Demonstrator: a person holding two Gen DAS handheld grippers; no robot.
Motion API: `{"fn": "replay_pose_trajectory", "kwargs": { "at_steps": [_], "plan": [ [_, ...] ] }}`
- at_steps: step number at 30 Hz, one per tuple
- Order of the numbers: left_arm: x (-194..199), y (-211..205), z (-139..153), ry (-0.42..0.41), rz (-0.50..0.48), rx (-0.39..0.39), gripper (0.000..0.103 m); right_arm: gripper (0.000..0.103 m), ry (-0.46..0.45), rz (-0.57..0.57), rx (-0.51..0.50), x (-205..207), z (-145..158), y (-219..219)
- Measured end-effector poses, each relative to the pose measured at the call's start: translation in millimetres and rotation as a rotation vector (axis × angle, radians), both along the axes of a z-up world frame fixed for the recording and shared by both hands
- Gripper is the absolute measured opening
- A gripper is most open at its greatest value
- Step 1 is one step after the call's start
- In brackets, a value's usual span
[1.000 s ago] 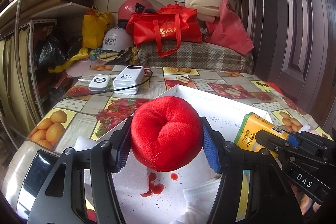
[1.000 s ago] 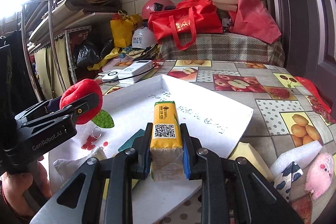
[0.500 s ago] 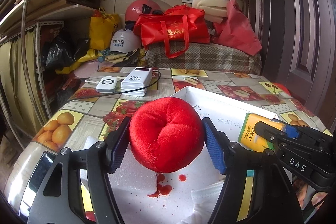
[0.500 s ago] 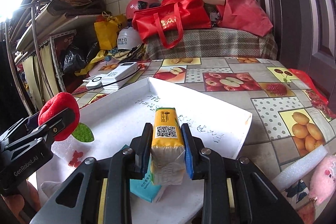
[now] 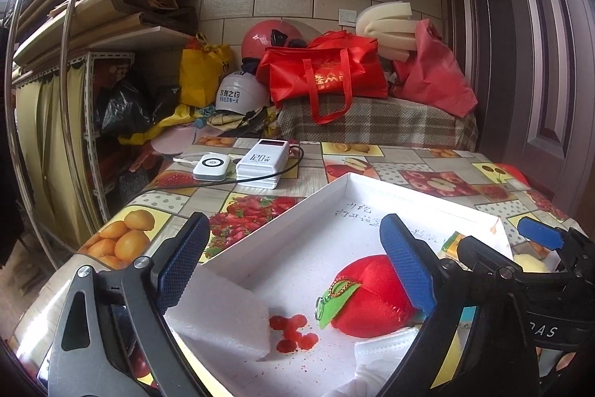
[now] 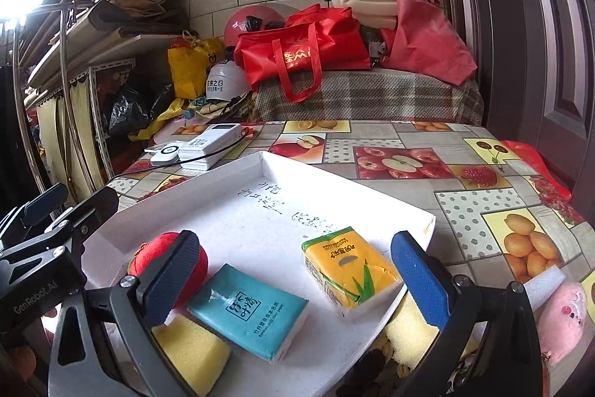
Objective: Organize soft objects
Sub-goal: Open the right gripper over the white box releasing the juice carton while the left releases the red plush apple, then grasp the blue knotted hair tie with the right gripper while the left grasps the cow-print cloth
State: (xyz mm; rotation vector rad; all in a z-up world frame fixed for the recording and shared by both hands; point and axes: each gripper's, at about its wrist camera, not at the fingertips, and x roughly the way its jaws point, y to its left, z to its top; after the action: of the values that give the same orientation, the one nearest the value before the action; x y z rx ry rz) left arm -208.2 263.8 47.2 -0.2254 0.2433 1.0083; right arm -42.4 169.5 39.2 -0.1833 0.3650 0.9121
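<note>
A white tray (image 5: 409, 188) (image 6: 334, 181) lies on the fruit-print table. My left gripper (image 5: 293, 266) (image 6: 80, 199) is opening. The red plush apple (image 5: 368, 296) (image 6: 148, 252) lies loose in the tray by its right finger, touched by neither pad. My right gripper (image 6: 295, 272) (image 5: 509, 242) is also opening. The yellow tissue pack (image 6: 346, 266) lies flat in the tray between its jaws, free of the pads. Also in the tray are a teal tissue pack (image 6: 249, 311), a yellow sponge (image 6: 193, 352), a white foam block (image 5: 223, 315) and a white face mask (image 5: 383, 356).
A white power bank (image 5: 264, 162) and a small white charger (image 5: 210, 168) with a cable lie behind the tray on the left. A pink plush toy (image 6: 561, 319), a white foam strip (image 6: 543, 281) and another sponge (image 6: 409, 326) lie right of the tray. Red bags and helmets crowd the back.
Both grippers have opened wide. The red plush apple has dropped from the left jaws into the tray. The yellow tissue pack has left the right jaws and lies flat in the tray.
</note>
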Motion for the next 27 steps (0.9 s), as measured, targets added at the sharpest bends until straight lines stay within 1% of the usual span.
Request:
{"fn": "replay_pose_trajectory", "kwargs": {
  "at_steps": [6,18,22,27],
  "plan": [
    [1.2,-5.6,0.9,0.000,0.015,0.020,0.094,0.103,-0.045,0.006,0.010,-8.4,2.0,-3.0],
    [-0.7,-21.2,2.0,0.004,0.005,0.030,0.094,0.103,-0.072,0.022,0.012,-22.8,1.5,-17.7],
    [-4.9,-30.6,1.3,-0.005,-0.003,0.025,0.094,0.103,-0.070,0.037,-0.019,-28.6,-1.1,-21.9],
    [-3.0,-47.6,0.8,0.004,-0.050,0.015,0.094,0.103,-0.094,0.082,-0.072,-43.8,-4.6,-32.7]
  ]
}}
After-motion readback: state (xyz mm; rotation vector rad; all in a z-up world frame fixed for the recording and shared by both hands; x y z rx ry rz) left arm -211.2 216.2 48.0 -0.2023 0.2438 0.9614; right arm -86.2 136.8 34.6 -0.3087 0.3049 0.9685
